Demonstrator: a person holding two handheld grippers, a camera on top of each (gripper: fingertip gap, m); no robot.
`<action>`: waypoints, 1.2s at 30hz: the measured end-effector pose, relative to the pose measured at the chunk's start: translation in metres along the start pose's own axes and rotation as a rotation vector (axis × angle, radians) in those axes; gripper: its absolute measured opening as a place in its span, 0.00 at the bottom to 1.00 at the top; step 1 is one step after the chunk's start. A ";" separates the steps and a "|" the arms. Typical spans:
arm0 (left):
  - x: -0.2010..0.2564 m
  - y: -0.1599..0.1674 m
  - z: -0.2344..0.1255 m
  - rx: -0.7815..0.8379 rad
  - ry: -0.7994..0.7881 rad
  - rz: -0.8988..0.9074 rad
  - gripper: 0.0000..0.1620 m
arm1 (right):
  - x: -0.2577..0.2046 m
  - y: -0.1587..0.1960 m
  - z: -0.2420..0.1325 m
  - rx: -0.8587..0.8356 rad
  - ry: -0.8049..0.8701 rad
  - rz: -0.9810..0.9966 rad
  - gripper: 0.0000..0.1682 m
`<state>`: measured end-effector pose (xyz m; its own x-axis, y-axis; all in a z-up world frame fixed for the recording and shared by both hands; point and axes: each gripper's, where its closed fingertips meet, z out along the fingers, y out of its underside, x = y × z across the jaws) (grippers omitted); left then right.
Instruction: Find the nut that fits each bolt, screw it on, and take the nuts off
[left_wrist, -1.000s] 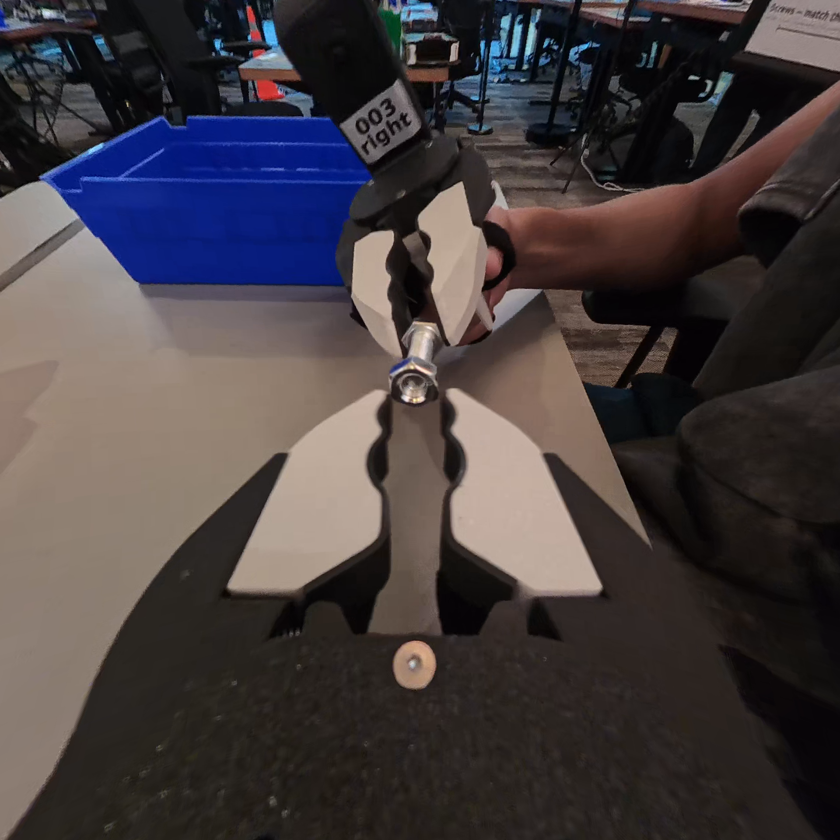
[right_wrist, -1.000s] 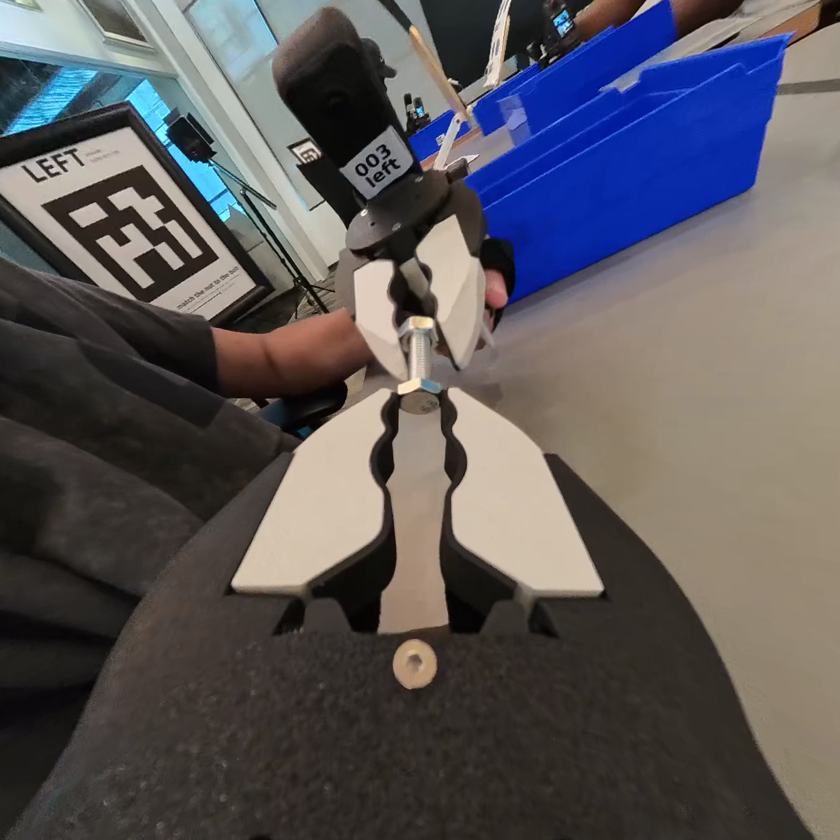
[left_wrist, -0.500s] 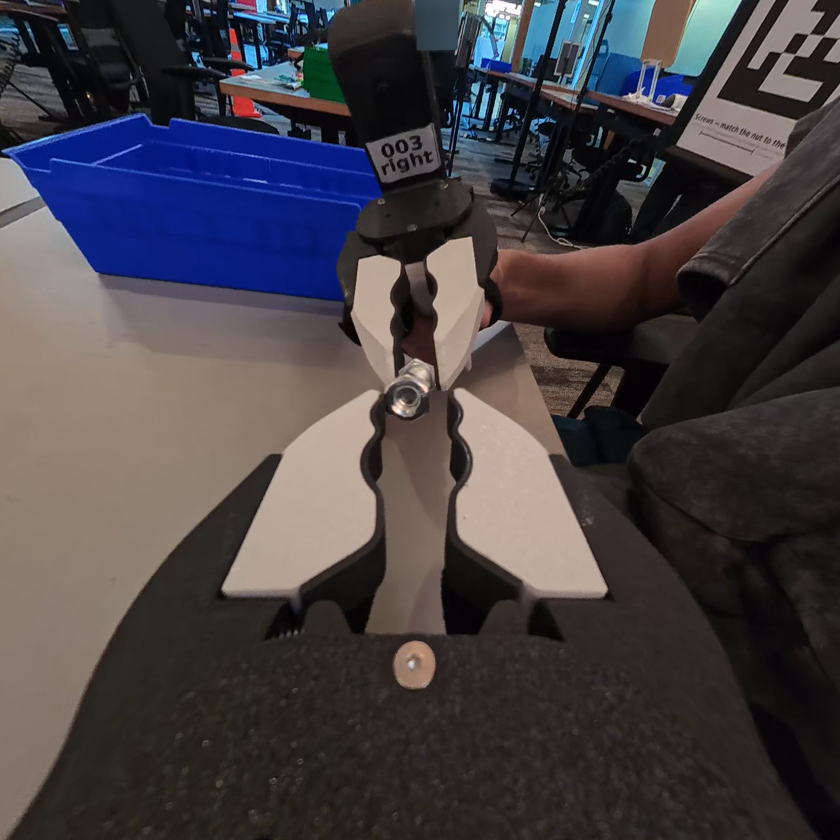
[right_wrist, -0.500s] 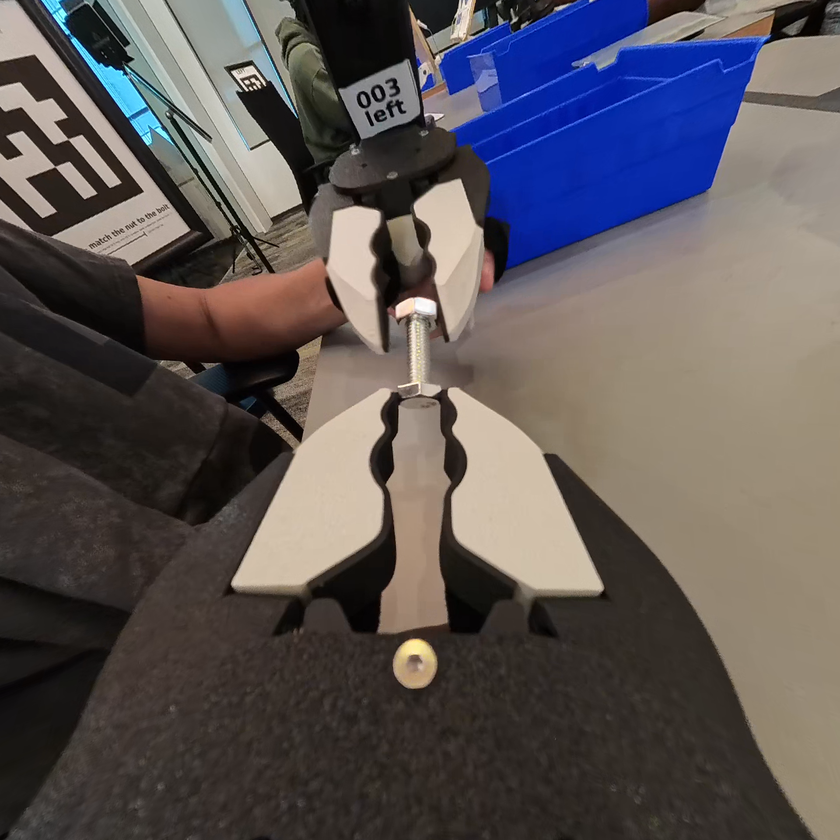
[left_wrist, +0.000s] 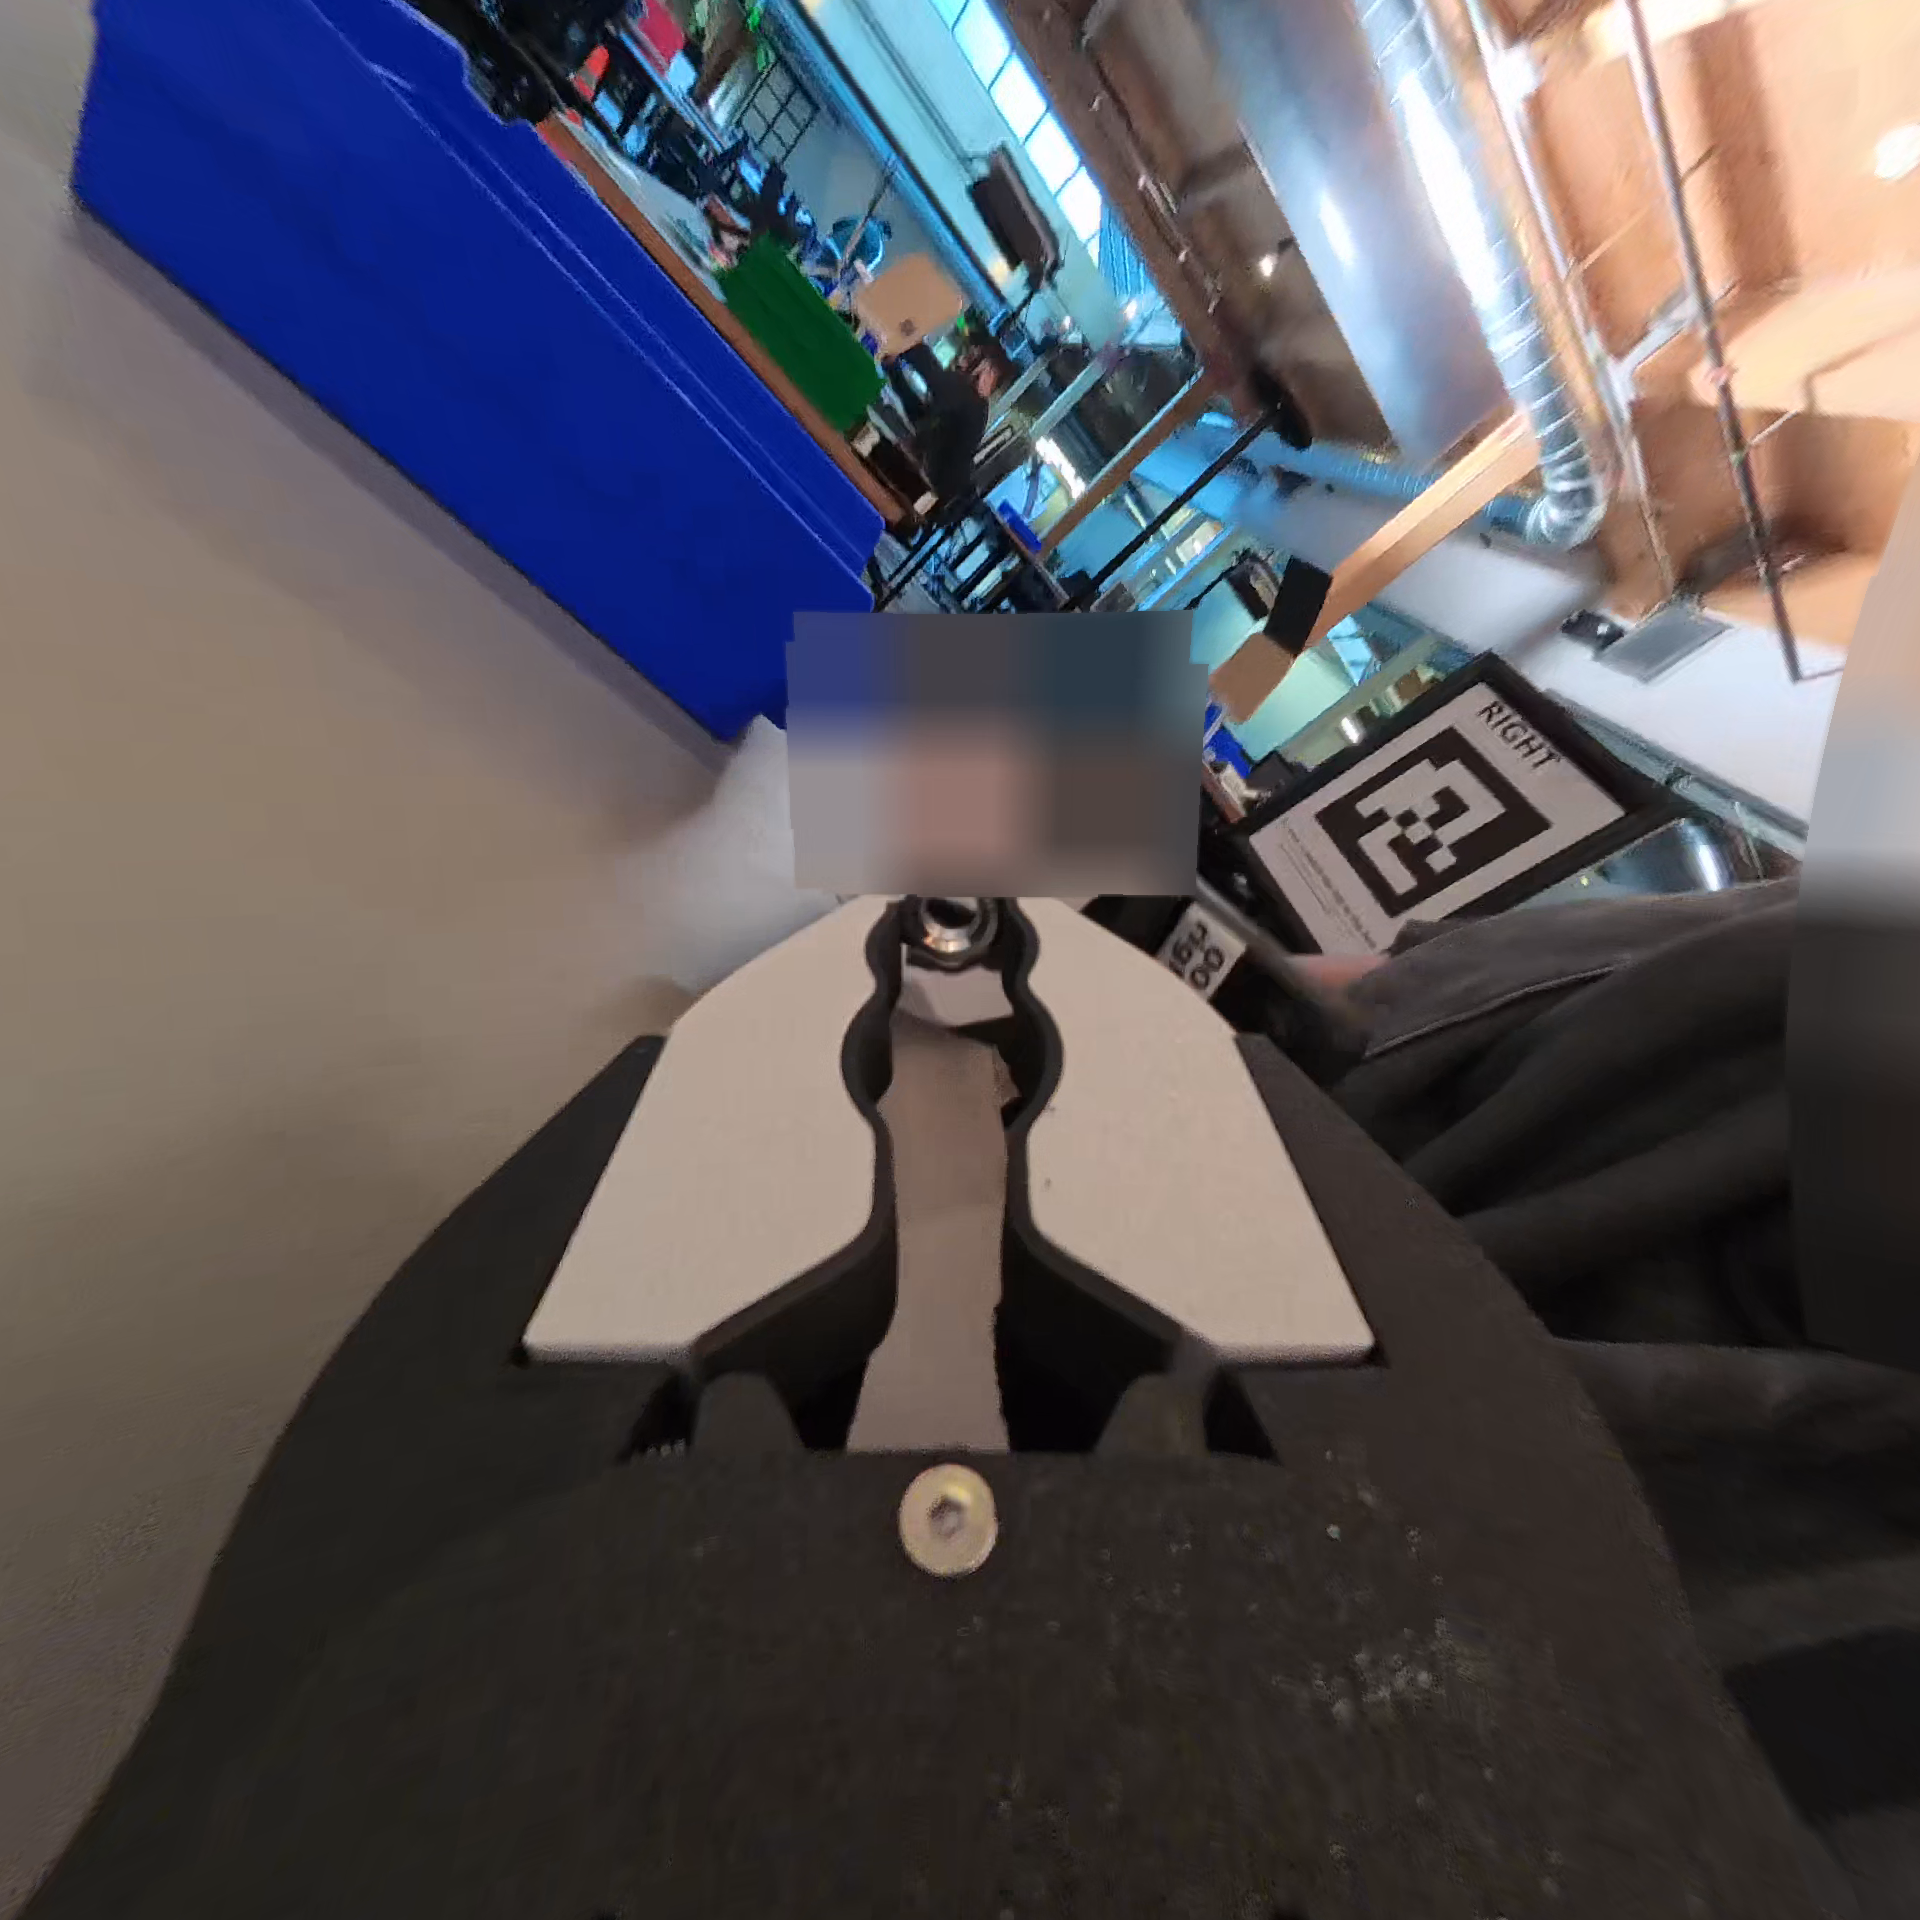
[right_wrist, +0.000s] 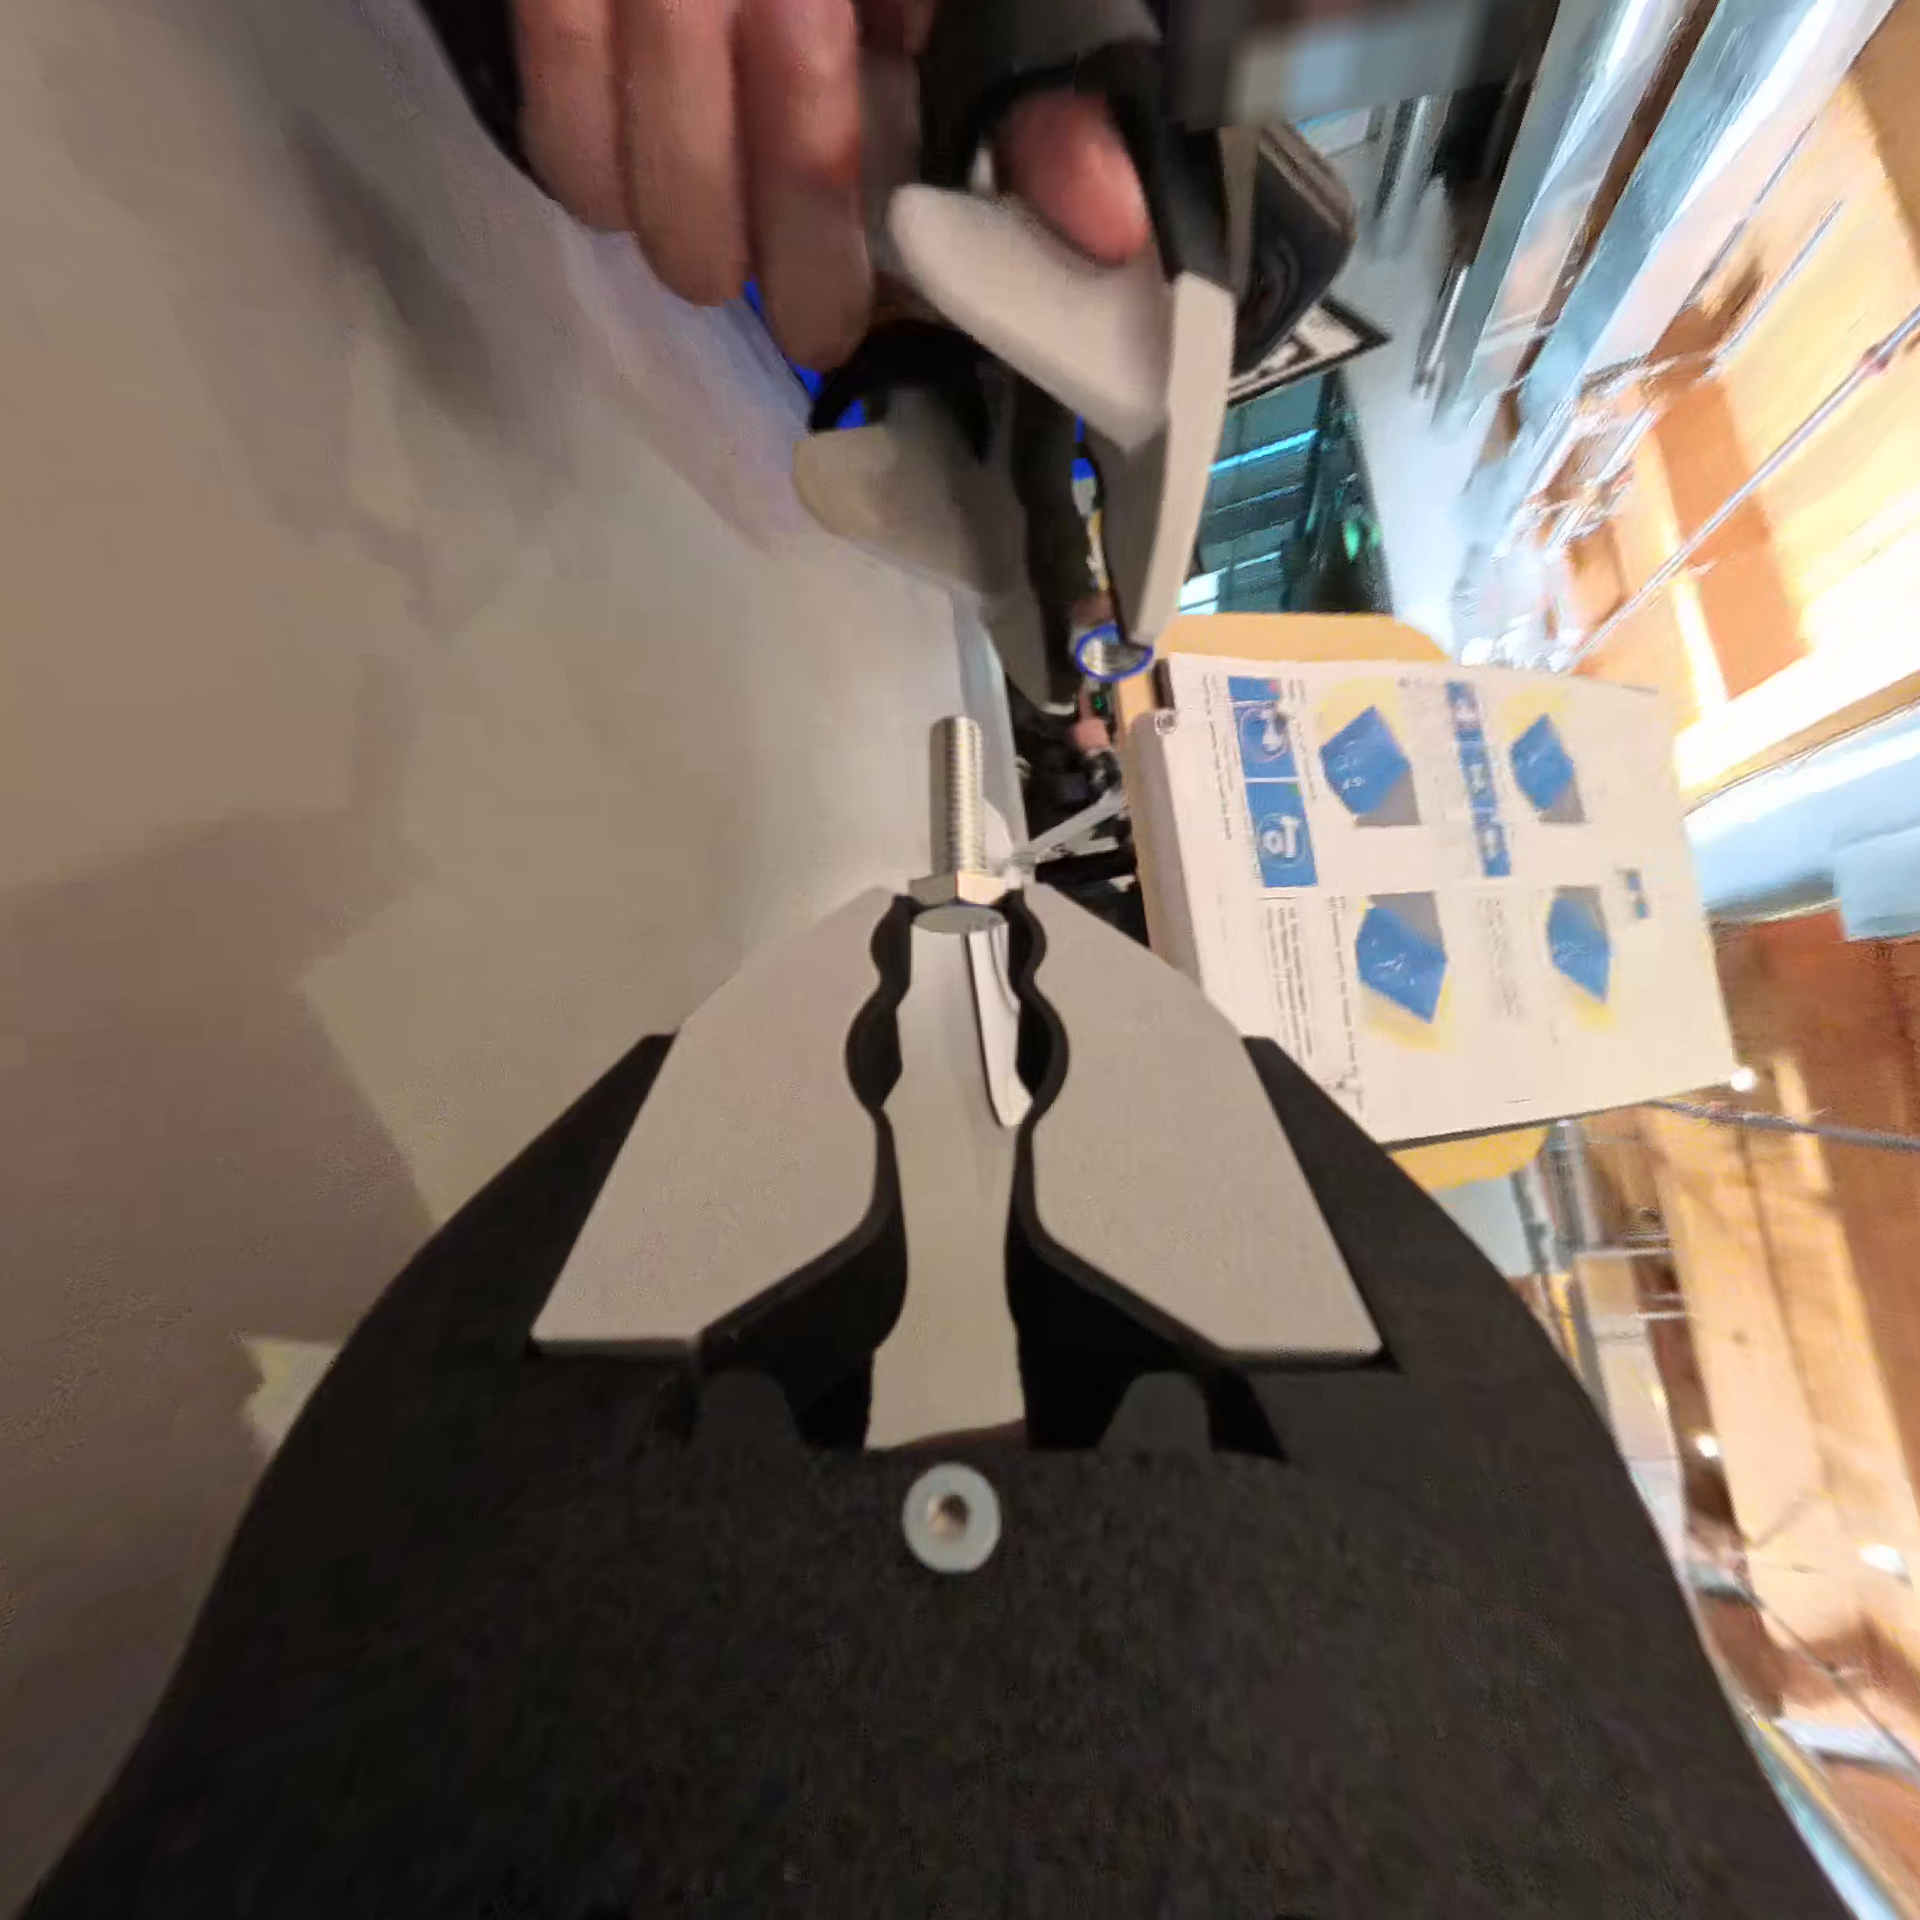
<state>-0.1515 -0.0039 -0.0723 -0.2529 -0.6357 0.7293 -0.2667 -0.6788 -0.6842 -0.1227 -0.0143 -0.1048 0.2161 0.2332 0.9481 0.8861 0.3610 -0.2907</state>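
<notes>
Your left gripper (left_wrist: 951, 935) pinches the nut (left_wrist: 948, 961) at its fingertips, its threaded hole facing outward; the blue bin (left_wrist: 436, 343) lies up and left of the nut on the table (left_wrist: 260, 831). Your right gripper (right_wrist: 961, 914) clamps the bolt (right_wrist: 958, 821) by its head, the bare shank pointing away; the left gripper's fingers (right_wrist: 1049, 312) hang blurred above the bolt, apart from it

Desk (left_wrist: 260, 831): plain light grey top, matte, seen steeply tilted in both wrist views. One blue bin (left_wrist: 436, 343) sits directly on it toward the far edge, its long side wall facing the camera. In the right wrist view the desk (right_wrist: 416, 727) surface is blurred; only soft shadows show on it.
</notes>
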 end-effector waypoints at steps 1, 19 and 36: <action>-0.005 -0.001 -0.003 0.004 -0.030 -0.001 0.11 | -0.004 -0.002 0.001 0.005 -0.008 0.001 0.11; -0.091 -0.030 -0.068 0.098 -0.889 0.510 0.11 | 0.013 0.034 0.021 0.081 -0.224 1.116 0.10; -0.082 -0.016 -0.054 -0.007 -0.884 0.672 0.11 | 0.155 0.155 -0.090 -0.331 0.128 1.068 0.11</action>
<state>-0.1772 0.0787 -0.1215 0.4035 -0.9138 -0.0471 -0.3299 -0.0973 -0.9390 0.0847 -0.0033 0.0092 0.9529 0.1782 0.2455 0.2829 -0.2300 -0.9312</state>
